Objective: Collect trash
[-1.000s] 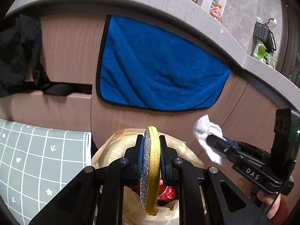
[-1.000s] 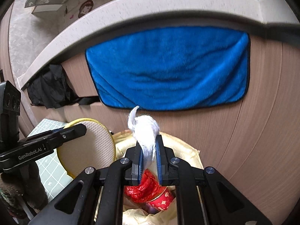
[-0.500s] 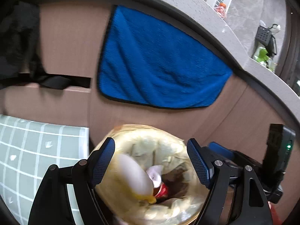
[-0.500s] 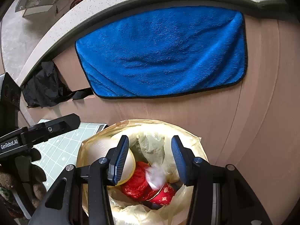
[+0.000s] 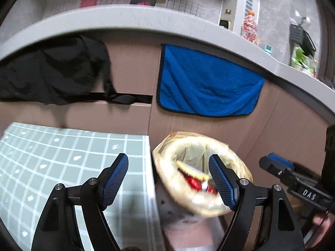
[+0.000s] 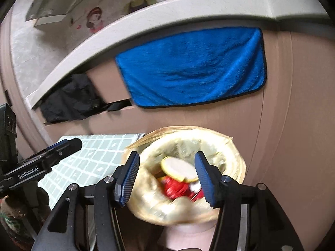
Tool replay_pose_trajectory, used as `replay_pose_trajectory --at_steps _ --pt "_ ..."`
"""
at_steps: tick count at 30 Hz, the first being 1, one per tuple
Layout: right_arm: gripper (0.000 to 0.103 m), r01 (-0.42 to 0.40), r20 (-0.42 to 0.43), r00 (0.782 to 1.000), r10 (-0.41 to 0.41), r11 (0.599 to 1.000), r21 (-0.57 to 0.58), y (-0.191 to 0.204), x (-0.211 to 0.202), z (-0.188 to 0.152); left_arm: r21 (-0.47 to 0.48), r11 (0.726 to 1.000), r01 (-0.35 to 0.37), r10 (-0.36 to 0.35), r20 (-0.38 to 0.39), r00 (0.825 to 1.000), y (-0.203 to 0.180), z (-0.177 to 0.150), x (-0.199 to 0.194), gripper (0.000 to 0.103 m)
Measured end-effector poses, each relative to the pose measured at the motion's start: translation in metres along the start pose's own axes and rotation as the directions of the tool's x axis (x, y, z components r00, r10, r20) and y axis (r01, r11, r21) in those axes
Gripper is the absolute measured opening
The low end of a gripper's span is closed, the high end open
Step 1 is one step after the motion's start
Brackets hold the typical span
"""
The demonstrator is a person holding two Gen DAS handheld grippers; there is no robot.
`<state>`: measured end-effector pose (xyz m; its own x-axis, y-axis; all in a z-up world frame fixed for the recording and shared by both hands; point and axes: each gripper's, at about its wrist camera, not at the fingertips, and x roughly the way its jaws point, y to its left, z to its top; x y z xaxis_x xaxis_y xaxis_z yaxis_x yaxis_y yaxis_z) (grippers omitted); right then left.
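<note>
Above the lined bin [image 5: 202, 173] beside the cupboard front, both tongs stood apart and empty: the left tongs [image 5: 168, 179] wide, the right tongs [image 6: 166, 176] having just been opening. The round yellow-edged pad [image 6: 178, 169] lay inside on red wrappers [image 6: 174, 187] (dropped clear of the checked mat [image 5: 62, 156]). Lettering read "DAS" and "GenRobot.AI".

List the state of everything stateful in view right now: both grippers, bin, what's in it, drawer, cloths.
left gripper: open, nothing between its pads
right gripper: open, empty, jaws have just been opening
trash bin: uncovered, lined with a yellowish bag
round yellow-rimmed pad: inside the bin, tilted, on top
red wrappers: inside the bin, under the pad
blue towel: hanging flat on the cabinet front
black cloth: draped out of a part-open drawer
</note>
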<state>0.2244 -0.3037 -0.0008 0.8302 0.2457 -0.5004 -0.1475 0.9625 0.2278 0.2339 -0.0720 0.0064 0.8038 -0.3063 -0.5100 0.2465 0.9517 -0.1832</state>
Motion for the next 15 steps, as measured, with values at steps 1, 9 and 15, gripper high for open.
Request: replay_pose_trajectory --at_steps 1,9,15 --pt "0.052 -0.003 0.008 1.0 0.004 1.0 -0.016 0.007 -0.009 -0.005 0.011 1.0 -0.019 0.019 0.004 1.0 0.001 -0.006 -0.013 0.079" --pt "0.053 0.061 0.096 0.994 -0.048 0.988 -0.145 0.072 -0.083 -0.049 0.041 0.987 -0.154 0.151 0.071 0.986 0.009 -0.053 -0.106 0.079" --pt "0.053 0.036 0.089 0.996 -0.021 0.985 -0.167 0.105 -0.112 -0.082 0.023 0.981 -0.195 0.194 0.058 0.979 0.016 -0.081 -0.143 0.079"
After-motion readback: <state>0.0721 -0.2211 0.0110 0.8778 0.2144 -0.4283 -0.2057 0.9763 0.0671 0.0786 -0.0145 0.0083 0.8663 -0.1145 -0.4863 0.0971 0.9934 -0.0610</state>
